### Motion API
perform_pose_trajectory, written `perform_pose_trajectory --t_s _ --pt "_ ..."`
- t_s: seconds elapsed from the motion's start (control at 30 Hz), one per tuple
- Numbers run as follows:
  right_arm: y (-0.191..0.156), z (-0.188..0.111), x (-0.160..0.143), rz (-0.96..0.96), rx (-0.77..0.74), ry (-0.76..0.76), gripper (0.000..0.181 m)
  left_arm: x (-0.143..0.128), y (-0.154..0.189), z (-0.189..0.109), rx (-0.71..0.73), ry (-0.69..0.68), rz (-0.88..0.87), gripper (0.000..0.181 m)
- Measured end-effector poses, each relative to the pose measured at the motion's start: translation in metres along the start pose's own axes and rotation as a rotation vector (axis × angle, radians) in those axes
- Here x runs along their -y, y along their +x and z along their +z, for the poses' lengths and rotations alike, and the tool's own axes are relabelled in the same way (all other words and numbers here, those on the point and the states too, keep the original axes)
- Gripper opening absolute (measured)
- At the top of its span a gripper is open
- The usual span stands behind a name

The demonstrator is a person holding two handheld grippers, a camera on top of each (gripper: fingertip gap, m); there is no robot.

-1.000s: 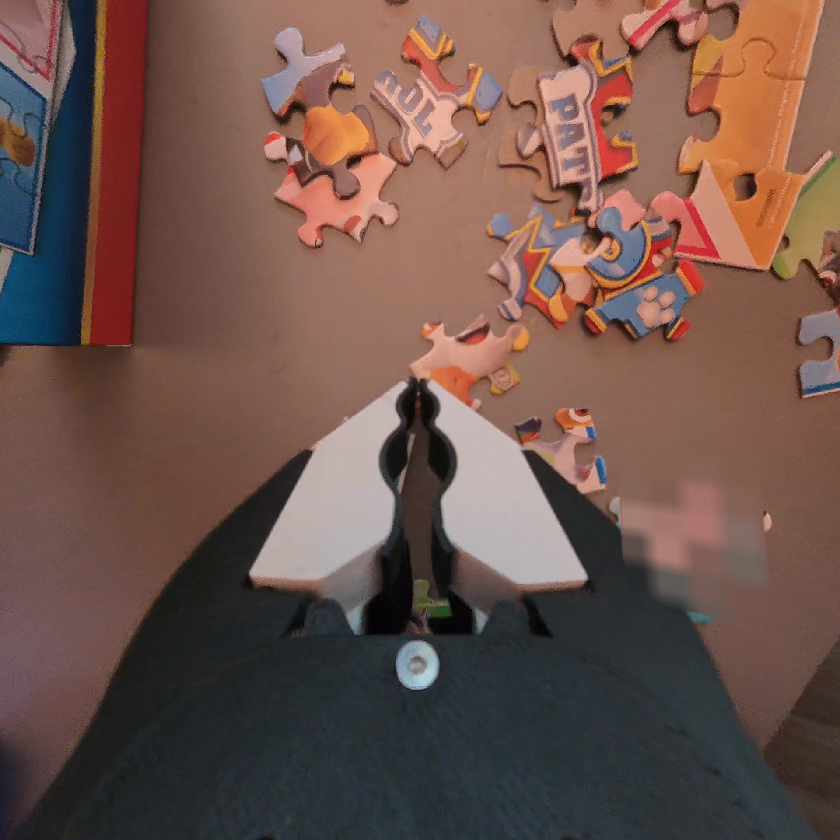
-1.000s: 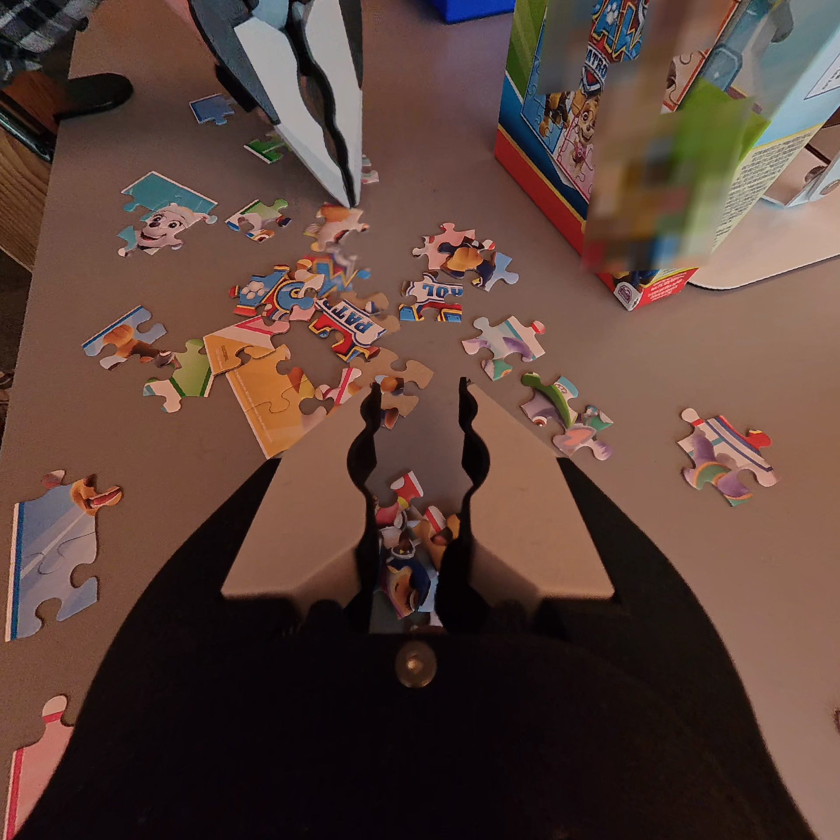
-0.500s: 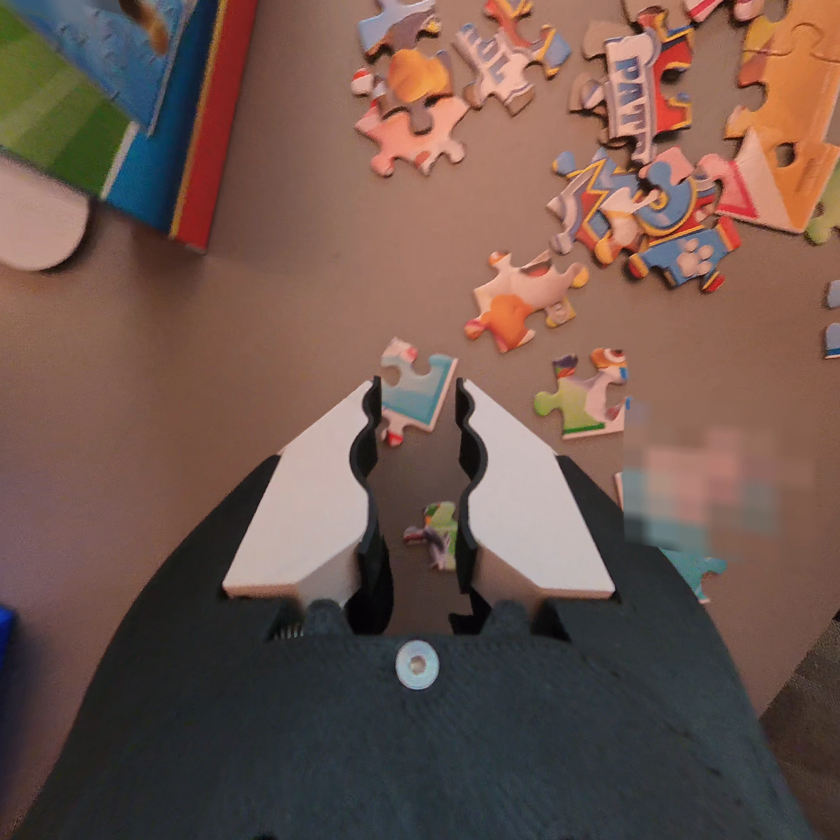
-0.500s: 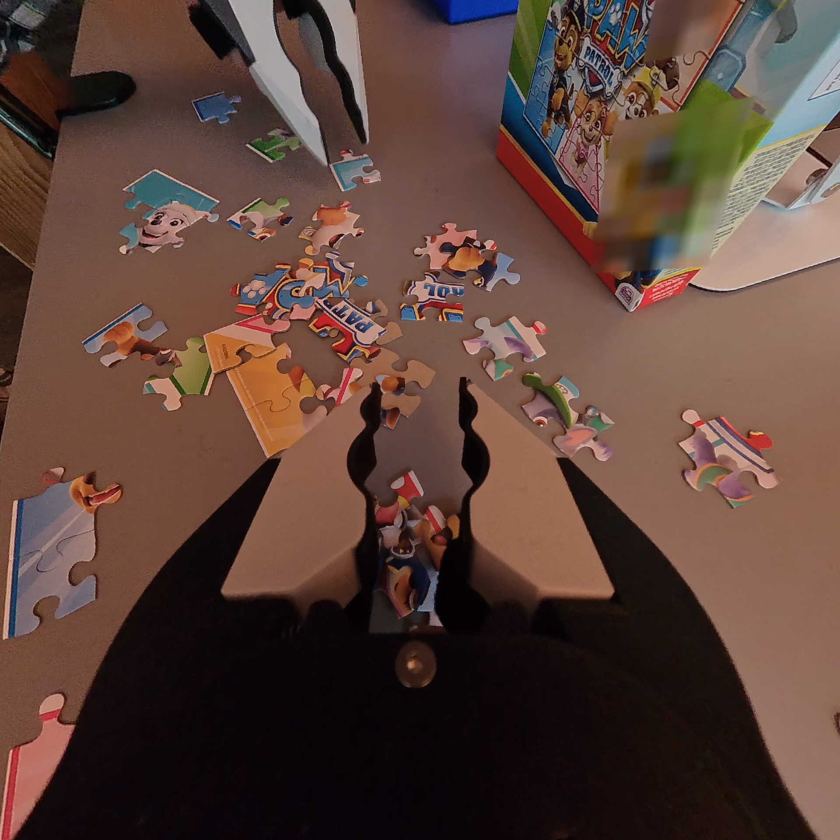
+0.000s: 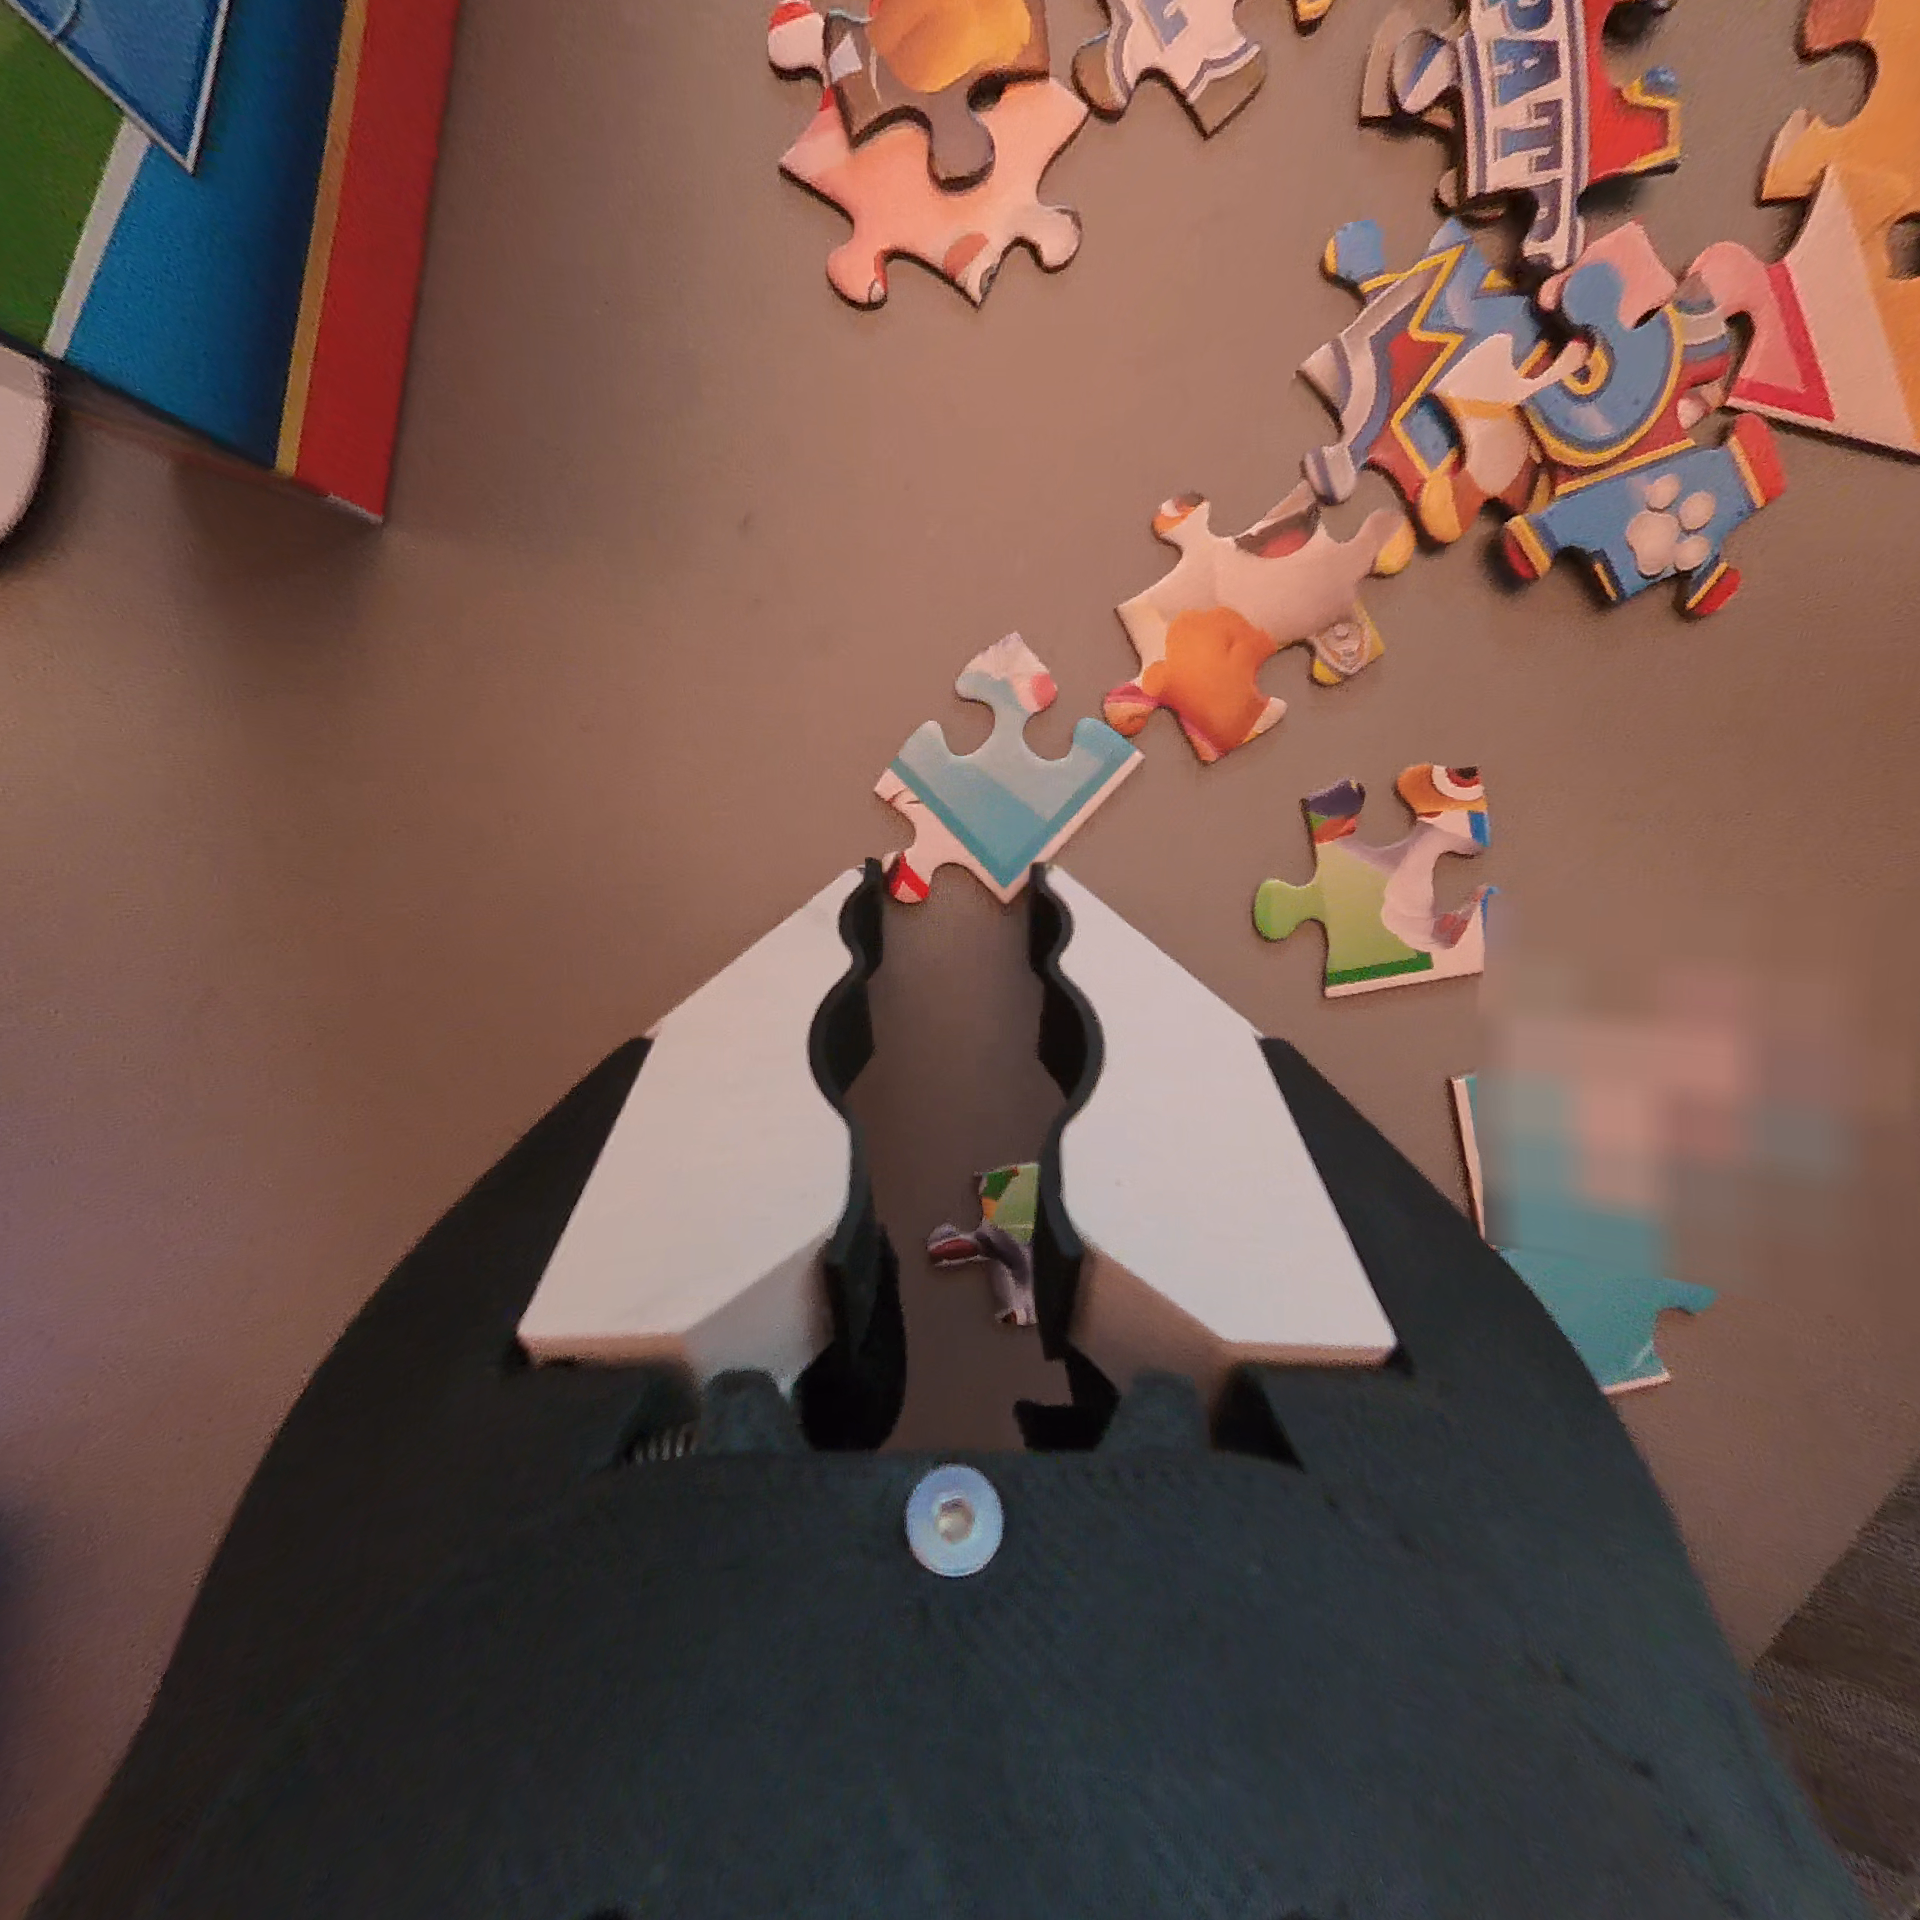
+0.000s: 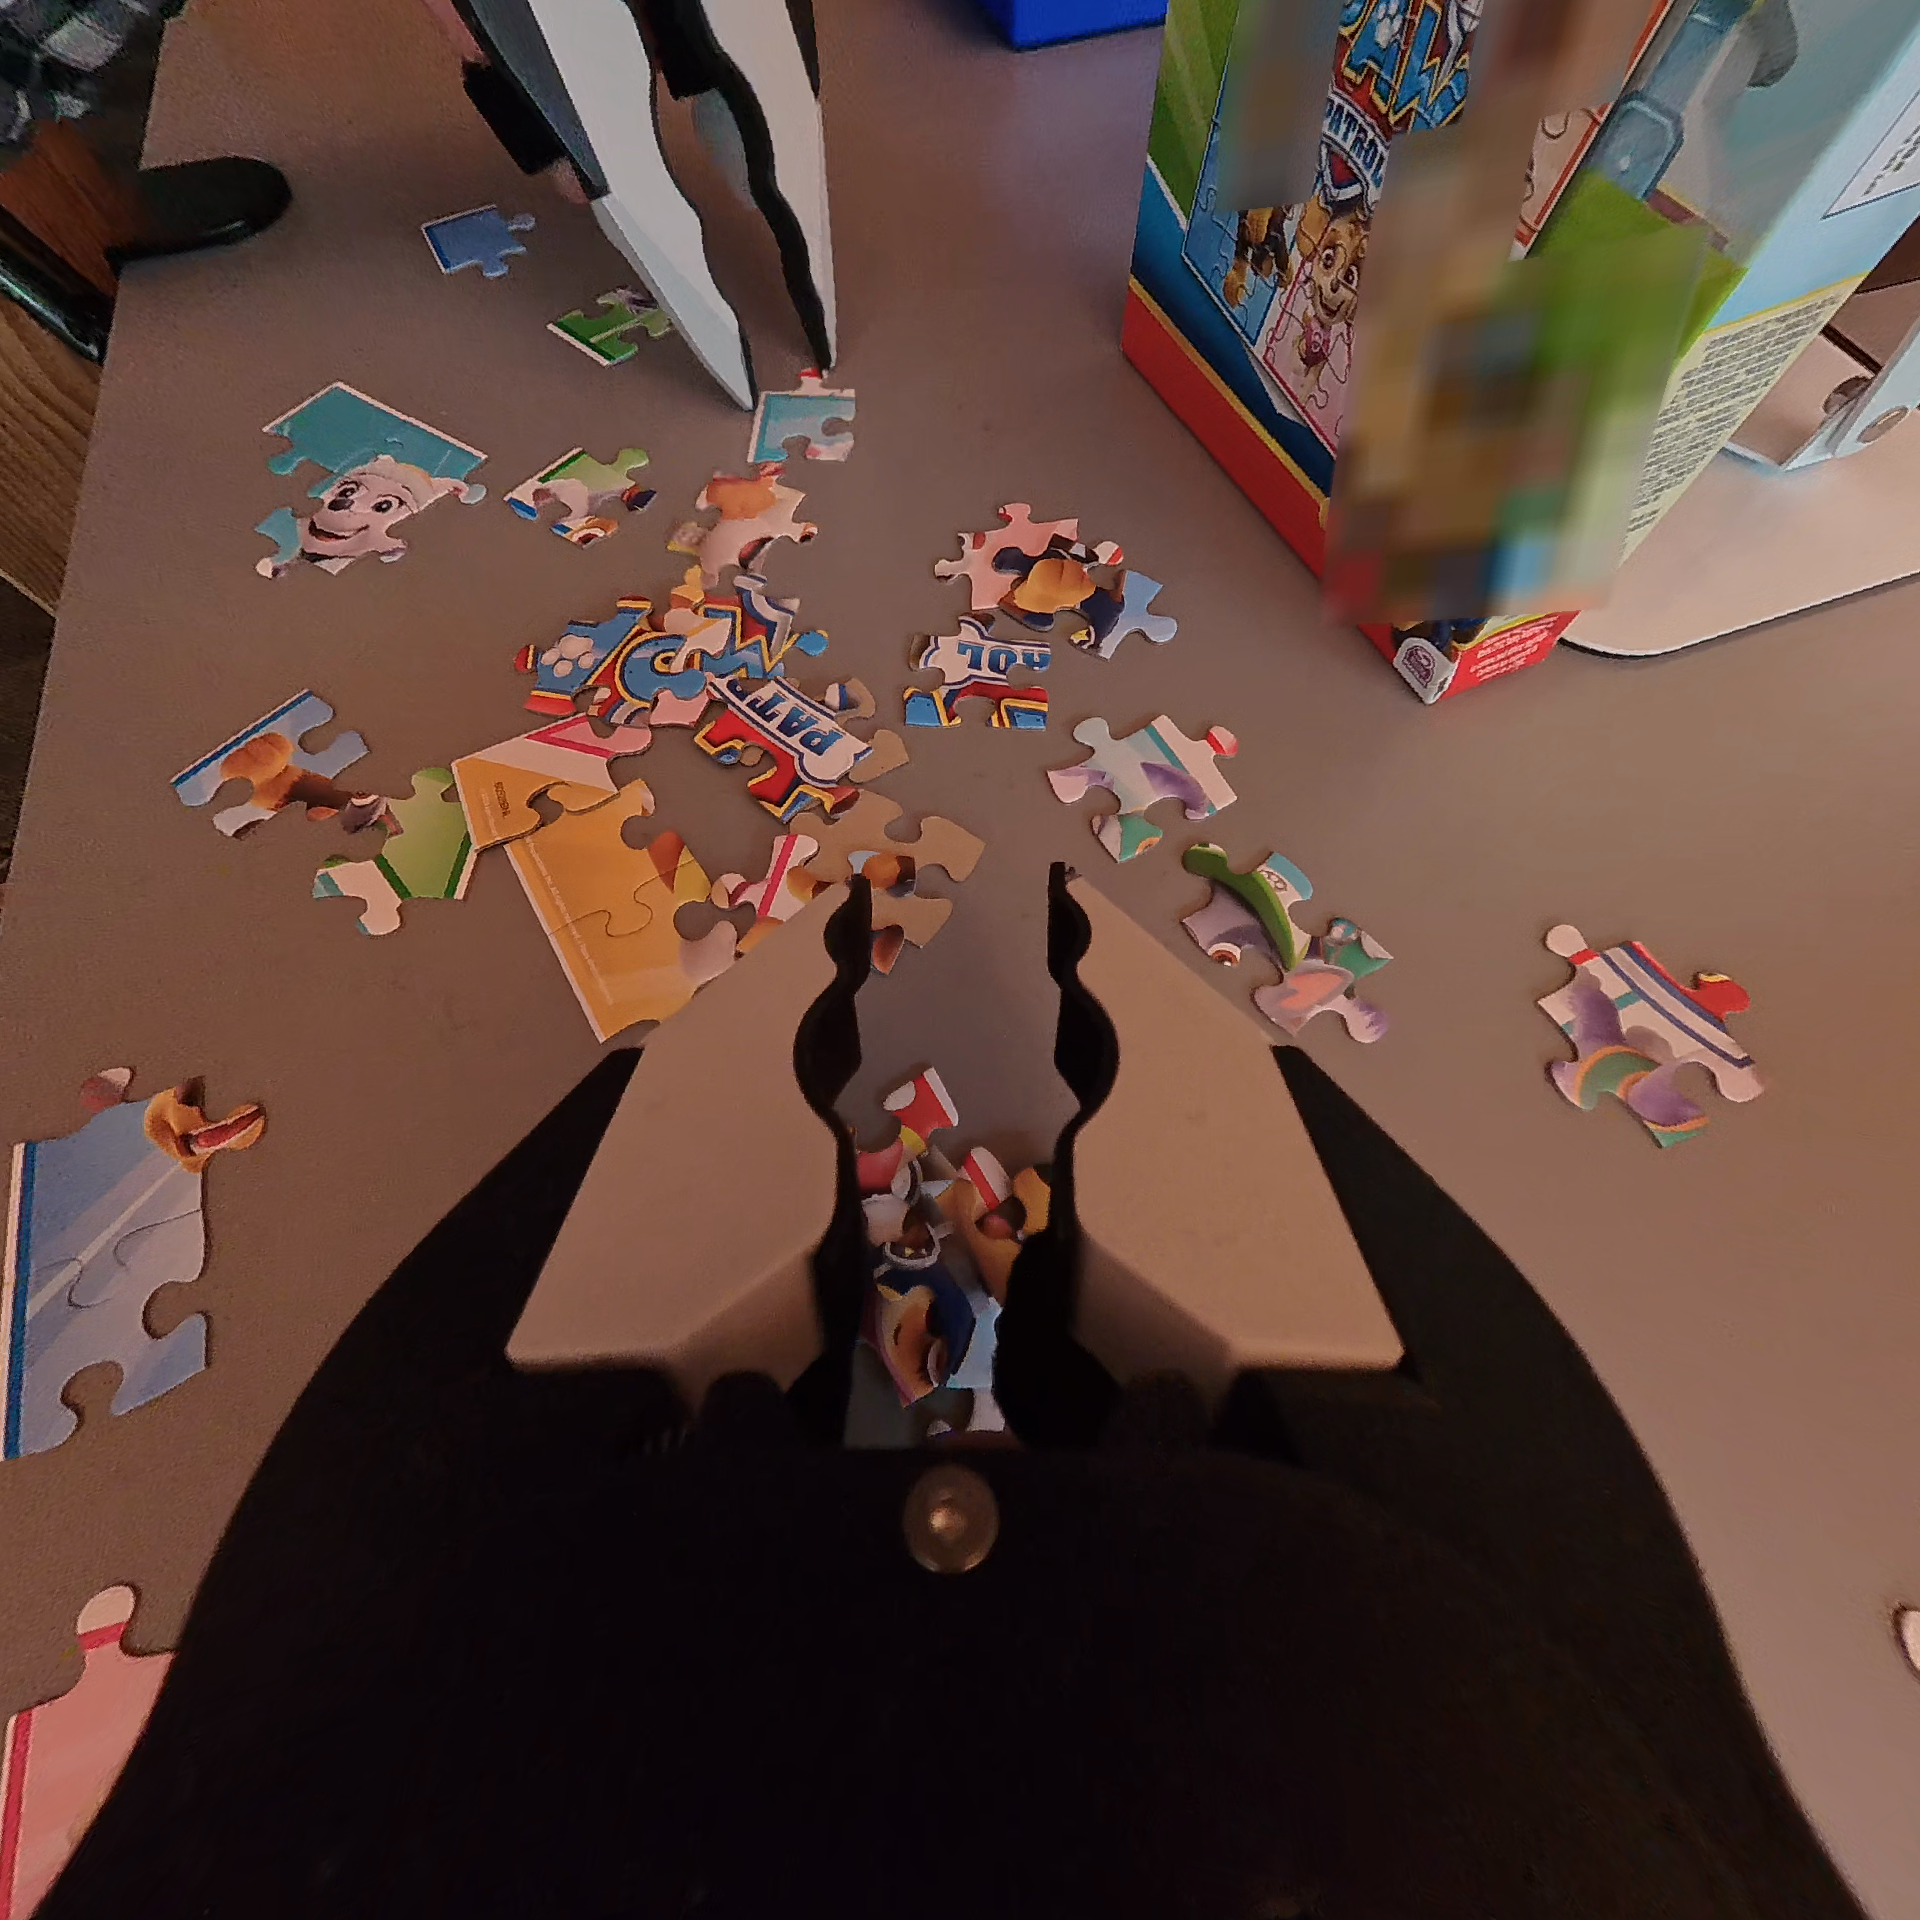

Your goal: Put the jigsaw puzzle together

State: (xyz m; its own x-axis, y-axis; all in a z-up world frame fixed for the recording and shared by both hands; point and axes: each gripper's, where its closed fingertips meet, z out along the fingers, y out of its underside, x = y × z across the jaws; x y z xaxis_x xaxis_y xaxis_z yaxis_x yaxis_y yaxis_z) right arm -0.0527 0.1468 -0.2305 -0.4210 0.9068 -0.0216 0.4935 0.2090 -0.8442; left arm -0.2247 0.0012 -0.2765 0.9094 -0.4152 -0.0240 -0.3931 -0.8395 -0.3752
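my left tool point(image 5: 954, 883) is spread apart, its tips just beside a teal corner piece point(image 5: 1003, 795) lying flat on the counter point(image 5: 623, 675). my right tool point(image 6: 954, 894) is also spread, holding nothing, above the loose puzzle pieces point(image 6: 717, 707) near the puzzle box point(image 6: 1278, 343).
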Motion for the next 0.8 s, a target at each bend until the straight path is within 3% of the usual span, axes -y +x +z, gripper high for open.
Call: perform_pose_trajectory --t_s 0.27,0.3,0.57,0.67,0.8 --pt "-0.002 0.0 0.0 -0.004 0.006 0.0 0.032 -0.004 0.006 -0.002 0.006 -0.01 -0.022 0.019" --pt "-0.001 0.0 0.0 -0.004 0.005 0.0 0.032 -0.006 0.01 -0.003 -0.008 -0.023 -0.02 0.0" --pt "-0.002 0.0 0.0 -0.008 0.006 -0.002 0.032 -0.016 0.025 -0.008 -0.015 0.002 -0.039 0.001" --pt "-0.003 0.001 -0.001 -0.011 0.008 -0.006 0.032 -0.011 0.018 -0.006 0.01 0.031 -0.077 0.035" --pt "-0.002 0.001 -0.001 -0.01 0.006 -0.005 0.032 -0.001 0.017 -0.001 0.009 0.037 -0.043 0.047"
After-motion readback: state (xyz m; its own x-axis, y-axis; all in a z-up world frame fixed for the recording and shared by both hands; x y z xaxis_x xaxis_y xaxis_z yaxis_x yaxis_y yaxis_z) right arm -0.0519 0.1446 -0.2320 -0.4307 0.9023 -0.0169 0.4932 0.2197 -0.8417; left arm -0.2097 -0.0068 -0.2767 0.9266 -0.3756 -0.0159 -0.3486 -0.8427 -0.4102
